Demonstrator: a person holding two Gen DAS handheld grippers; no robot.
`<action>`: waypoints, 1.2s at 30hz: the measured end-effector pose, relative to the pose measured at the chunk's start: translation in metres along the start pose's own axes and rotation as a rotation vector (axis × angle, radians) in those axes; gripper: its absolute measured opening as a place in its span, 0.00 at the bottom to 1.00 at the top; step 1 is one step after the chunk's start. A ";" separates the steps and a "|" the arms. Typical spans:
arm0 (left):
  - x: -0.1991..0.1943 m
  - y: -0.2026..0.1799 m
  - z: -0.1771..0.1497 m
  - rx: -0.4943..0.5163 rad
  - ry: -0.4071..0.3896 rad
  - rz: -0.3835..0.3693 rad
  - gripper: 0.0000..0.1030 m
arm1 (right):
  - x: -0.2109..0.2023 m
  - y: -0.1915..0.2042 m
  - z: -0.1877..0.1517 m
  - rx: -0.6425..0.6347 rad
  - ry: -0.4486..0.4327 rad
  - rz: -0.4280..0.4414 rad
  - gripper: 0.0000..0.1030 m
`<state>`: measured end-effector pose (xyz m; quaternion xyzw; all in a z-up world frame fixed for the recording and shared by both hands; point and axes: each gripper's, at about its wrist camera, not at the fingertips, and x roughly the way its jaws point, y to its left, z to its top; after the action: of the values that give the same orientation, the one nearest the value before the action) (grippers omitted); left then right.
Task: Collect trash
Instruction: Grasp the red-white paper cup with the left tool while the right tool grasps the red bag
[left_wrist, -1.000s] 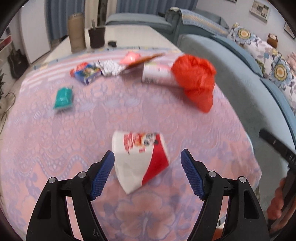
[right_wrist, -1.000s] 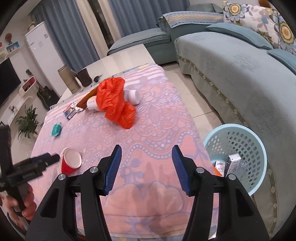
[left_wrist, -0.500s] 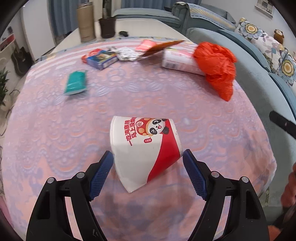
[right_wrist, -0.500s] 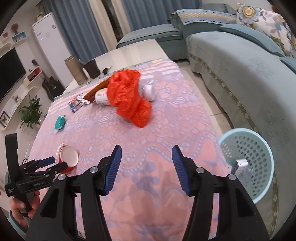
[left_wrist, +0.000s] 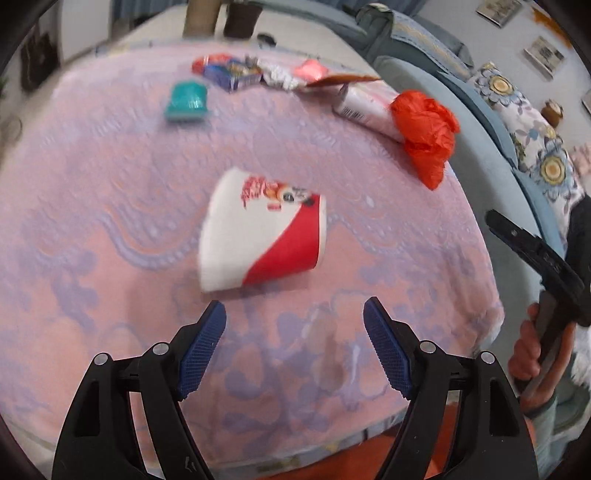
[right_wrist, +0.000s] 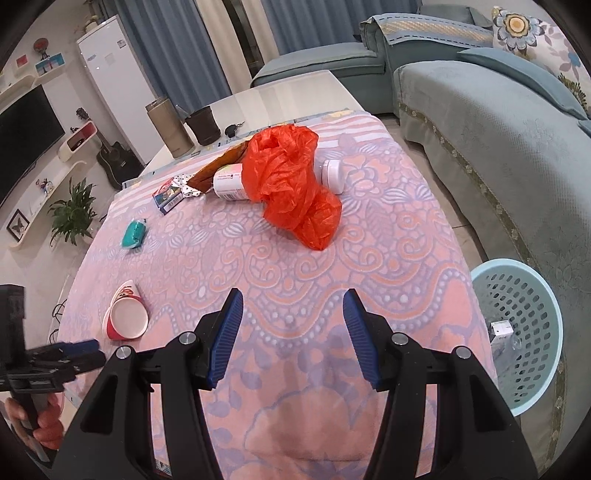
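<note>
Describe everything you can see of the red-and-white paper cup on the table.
The red-and-white paper cup lies on its side on the pink patterned tablecloth, apart from the other litter. It has a white wall with a red diagonal band, printed cartoon and red lettering. Its open mouth shows a white, seemingly empty interior. Nothing grips it; the open left gripper sits just short of it.

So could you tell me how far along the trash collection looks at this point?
Barely begun: the blue basket holds a small box or two. Both the left gripper and right gripper are open, empty. The paper cup, orange bag, white bottle and wrappers remain on the table.
</note>
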<state>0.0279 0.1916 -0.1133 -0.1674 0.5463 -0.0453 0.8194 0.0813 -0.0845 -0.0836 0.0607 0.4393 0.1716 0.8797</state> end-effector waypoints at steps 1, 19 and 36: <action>0.005 0.002 0.002 -0.015 0.007 0.002 0.73 | -0.002 -0.001 0.000 -0.002 -0.004 -0.005 0.51; 0.050 -0.024 0.089 0.001 -0.052 -0.023 0.35 | 0.029 -0.008 0.040 -0.013 -0.055 -0.015 0.56; 0.042 -0.063 0.083 0.087 -0.158 -0.040 0.30 | 0.096 0.020 0.091 -0.033 -0.038 -0.034 0.29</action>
<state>0.1270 0.1406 -0.1008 -0.1457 0.4739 -0.0719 0.8655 0.2019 -0.0280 -0.0958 0.0420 0.4205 0.1626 0.8916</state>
